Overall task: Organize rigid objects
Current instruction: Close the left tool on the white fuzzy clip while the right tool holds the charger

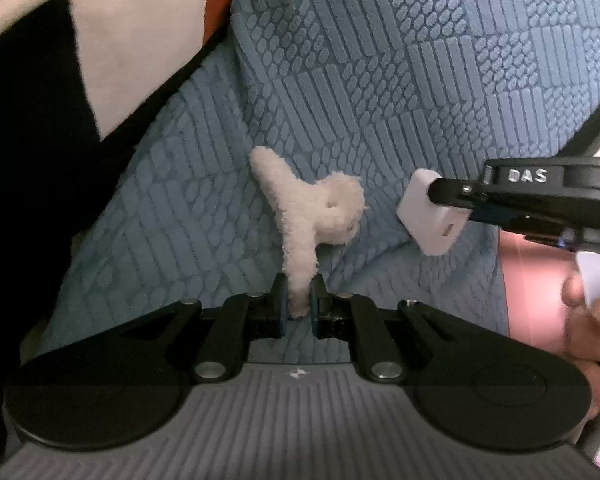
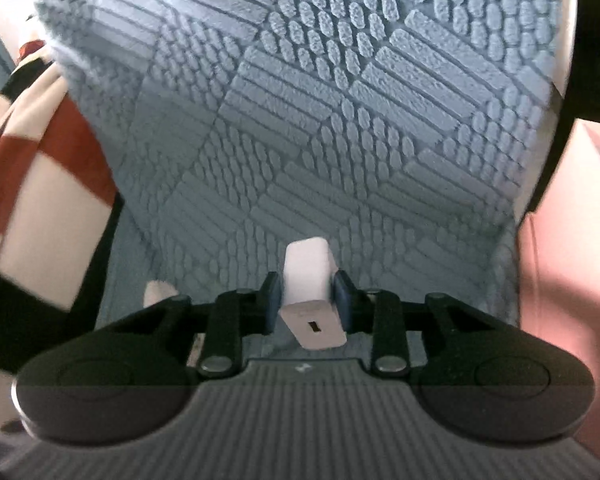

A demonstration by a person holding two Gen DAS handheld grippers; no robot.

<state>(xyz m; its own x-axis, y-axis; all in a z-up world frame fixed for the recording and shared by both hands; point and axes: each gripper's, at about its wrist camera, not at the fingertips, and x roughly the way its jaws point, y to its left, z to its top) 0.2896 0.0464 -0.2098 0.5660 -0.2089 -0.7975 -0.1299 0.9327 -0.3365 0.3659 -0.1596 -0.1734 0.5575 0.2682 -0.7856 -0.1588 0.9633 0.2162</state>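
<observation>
Over blue textured cover (image 1: pixel 400 60): left tool (image 1: pixel 299 300) pinches plush toy (image 1: pixel 312 208), right tool (image 2: pixel 308 300) clamps white charger (image 2: pixel 310 292)

Fluffy white plush toy (image 1: pixel 312 208); smooth matt white, probably plastic, charger block (image 2: pixel 310 280); ribbed blue textured cloth cover (image 1: pixel 380 80).

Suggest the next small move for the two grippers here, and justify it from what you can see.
Probably carry both items on toward a drop spot. The left gripper is shut on the fluffy white plush toy and the right gripper on the small white plastic charger block, both above the blue textured fabric.
</observation>
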